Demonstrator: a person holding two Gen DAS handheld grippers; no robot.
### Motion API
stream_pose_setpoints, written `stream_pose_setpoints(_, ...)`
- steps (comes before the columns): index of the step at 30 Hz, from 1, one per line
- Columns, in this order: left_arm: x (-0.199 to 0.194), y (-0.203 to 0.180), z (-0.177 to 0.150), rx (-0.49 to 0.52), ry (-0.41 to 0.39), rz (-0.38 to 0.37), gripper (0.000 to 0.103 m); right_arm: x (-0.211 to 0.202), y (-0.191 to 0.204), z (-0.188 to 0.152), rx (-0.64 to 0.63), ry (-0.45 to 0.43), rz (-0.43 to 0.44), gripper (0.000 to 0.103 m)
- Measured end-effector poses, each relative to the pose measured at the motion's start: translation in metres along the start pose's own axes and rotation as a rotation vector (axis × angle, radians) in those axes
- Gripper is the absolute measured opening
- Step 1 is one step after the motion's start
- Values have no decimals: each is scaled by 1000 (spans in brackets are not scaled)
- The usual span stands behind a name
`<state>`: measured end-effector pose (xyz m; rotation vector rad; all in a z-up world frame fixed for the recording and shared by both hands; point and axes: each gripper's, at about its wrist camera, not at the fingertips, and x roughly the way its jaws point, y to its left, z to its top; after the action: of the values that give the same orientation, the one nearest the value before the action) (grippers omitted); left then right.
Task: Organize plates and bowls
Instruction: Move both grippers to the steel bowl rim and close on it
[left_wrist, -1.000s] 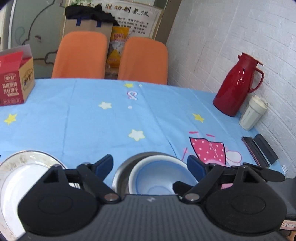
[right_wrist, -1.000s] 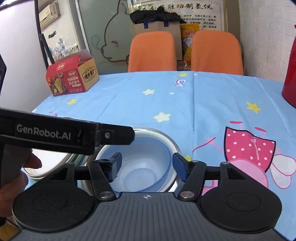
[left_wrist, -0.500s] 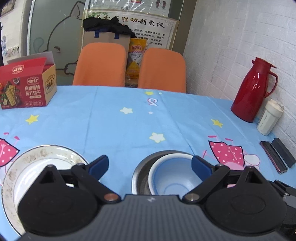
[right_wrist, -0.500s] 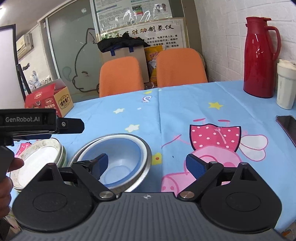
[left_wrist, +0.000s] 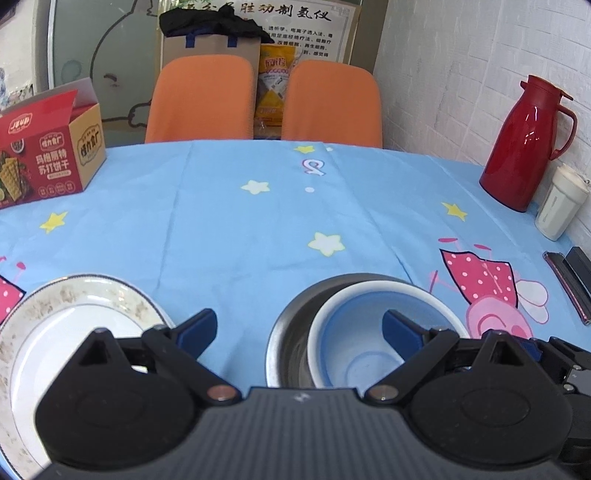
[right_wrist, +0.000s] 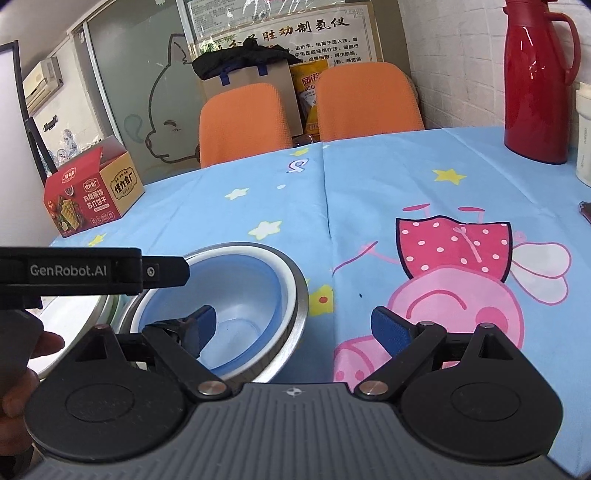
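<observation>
Both grippers released, nothing held: left gripper, right gripper. Blue bowl nested in steel bowl on worktop, plate beside. Risk judged: nested pair dragged if rim clipped; plate nudged by left finger.

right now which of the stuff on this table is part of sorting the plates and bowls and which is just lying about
Part of the job:
- white plate
- blue bowl, nested inside the metal bowl

Just lying about:
- red thermos jug
- white cup beside it
- red biscuit box
- phone and a dark case next to it
- two orange chairs behind the table
</observation>
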<state>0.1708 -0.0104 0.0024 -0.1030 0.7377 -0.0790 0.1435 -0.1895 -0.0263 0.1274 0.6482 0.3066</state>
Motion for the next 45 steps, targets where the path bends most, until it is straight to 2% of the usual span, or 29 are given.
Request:
stream_pose_setpoints(10, 22, -3, -2, 19, 58, 0, 95, 24, -1, 0, 1, 52, 10, 103)
stream_pose_setpoints(14, 29, 1, -6, 12, 79, -6, 95, 27, 2, 0, -23, 47, 0, 103)
stream_pose_setpoints(22, 26, -1, -11, 71, 54, -14, 95, 31, 11, -9, -96, 7, -46, 103)
stream_pose_setpoints(25, 19, 5, -12, 80, 32, -85, 95, 33, 10, -9, -102, 10, -58, 103)
stream_pose_setpoints(28, 16, 9, -13, 94, 22, -108, 95, 33, 12, -5, -85, 35, -74, 103)
stream_pose_setpoints(35, 20, 11, -13, 107, 32, -101, 95, 25, 11, -11, -66, 8, -39, 103)
stream_pose_setpoints(40, 25, 6, -13, 95, 58, -105, 86, 27, 14, -11, -96, -1, -30, 103)
stream_pose_setpoints(41, 26, 6, -12, 92, 65, -109, 79, 27, 15, -11, -109, -2, -30, 103)
stream_pose_setpoints(42, 26, 5, -11, 90, 75, -118, 66, 27, 14, -11, -104, -5, -24, 103)
stream_pose_setpoints(43, 27, 5, -10, 85, 82, -115, 61, 27, 15, -11, -107, -7, -21, 103)
stream_pose_setpoints(44, 27, 6, -10, 81, 86, -109, 57, 27, 16, -11, -112, -10, -12, 96)
stream_pose_setpoints(45, 27, 6, -9, 86, 89, -102, 51, 27, 18, -11, -110, -8, 9, 86)
